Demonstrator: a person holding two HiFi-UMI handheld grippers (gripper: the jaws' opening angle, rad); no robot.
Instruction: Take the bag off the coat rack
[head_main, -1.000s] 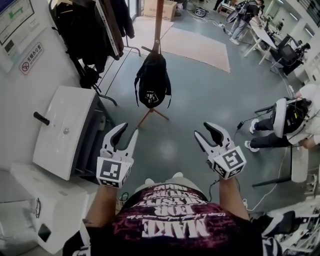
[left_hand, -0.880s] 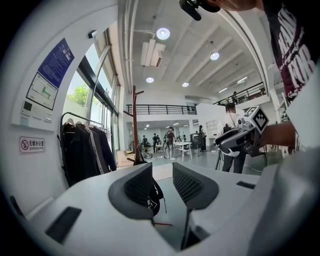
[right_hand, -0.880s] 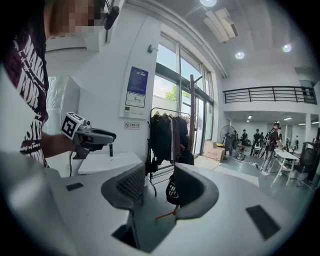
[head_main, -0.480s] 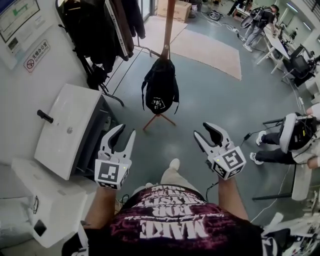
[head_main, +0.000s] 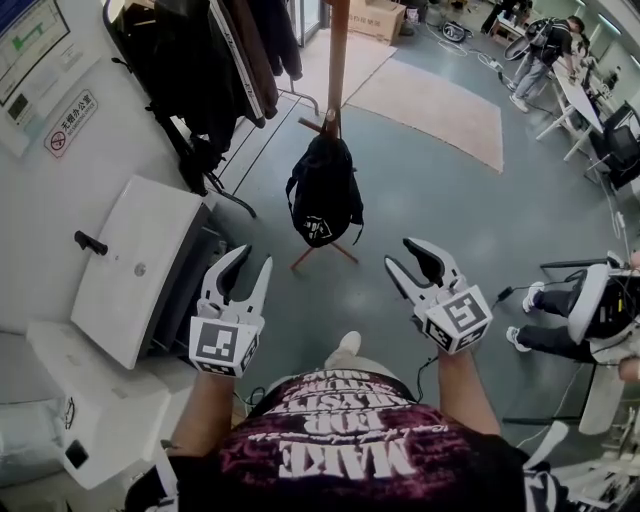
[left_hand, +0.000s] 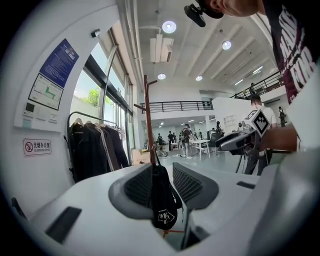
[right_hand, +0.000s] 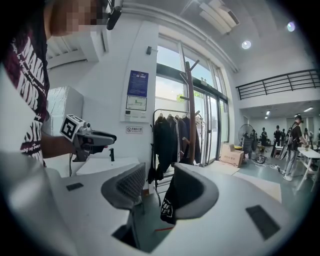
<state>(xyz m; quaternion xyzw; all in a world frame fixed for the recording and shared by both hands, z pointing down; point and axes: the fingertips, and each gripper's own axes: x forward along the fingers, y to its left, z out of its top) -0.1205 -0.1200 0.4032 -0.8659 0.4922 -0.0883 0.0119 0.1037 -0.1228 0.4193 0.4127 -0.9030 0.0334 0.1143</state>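
Note:
A black bag with a white logo hangs from a peg of the wooden coat rack, just above its tripod feet. In the left gripper view the bag shows through the gap between the jaws, beyond them, with the rack's pole above it. In the right gripper view the bag is partly hidden behind the right jaw. My left gripper and my right gripper are both open and hold nothing, short of the bag on either side.
A clothes rail with dark coats stands left of the rack. A white cabinet sits against the left wall. A beige rug lies beyond. People are at tables at far right, and one sits at right.
The bag and rack have come nearer and lower in the head view as I stepped forward. Both grippers stay open at about the same spread.

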